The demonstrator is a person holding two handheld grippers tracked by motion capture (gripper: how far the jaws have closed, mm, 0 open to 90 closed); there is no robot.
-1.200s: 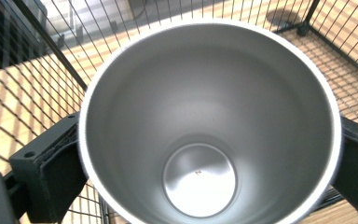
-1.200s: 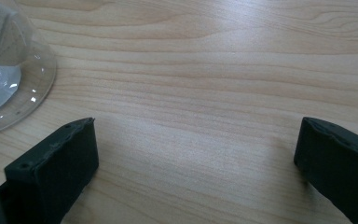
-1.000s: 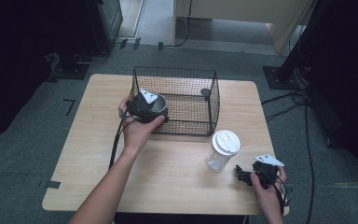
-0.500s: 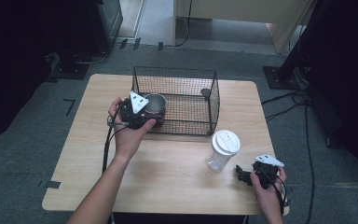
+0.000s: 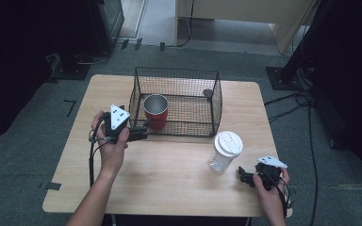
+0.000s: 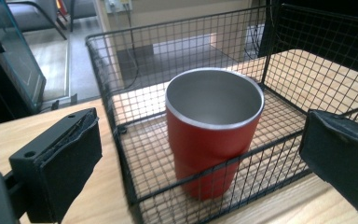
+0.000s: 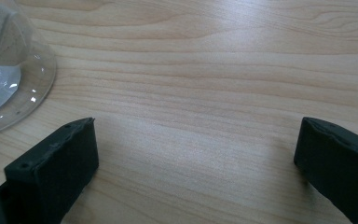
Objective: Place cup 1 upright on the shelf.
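Standing upright inside the wire basket [image 5: 215, 101] at its near-left corner, red cup [image 5: 156, 111] with steel lining, mouth open to the ceiling. Held just outside the basket's near-left wall, left gripper [image 5: 140, 133], jaws spread wide and empty, cup framed between them in the left gripper view [image 6: 213, 130] but behind the mesh, untouched. Rested low on the bench [image 5: 169, 174] near its front right edge, right gripper [image 5: 245, 175], jaws likewise released, bare wood between them. Stood just left of that gripper, clear plastic cup [image 5: 224, 151] with white lid, well apart from the basket's right wall.
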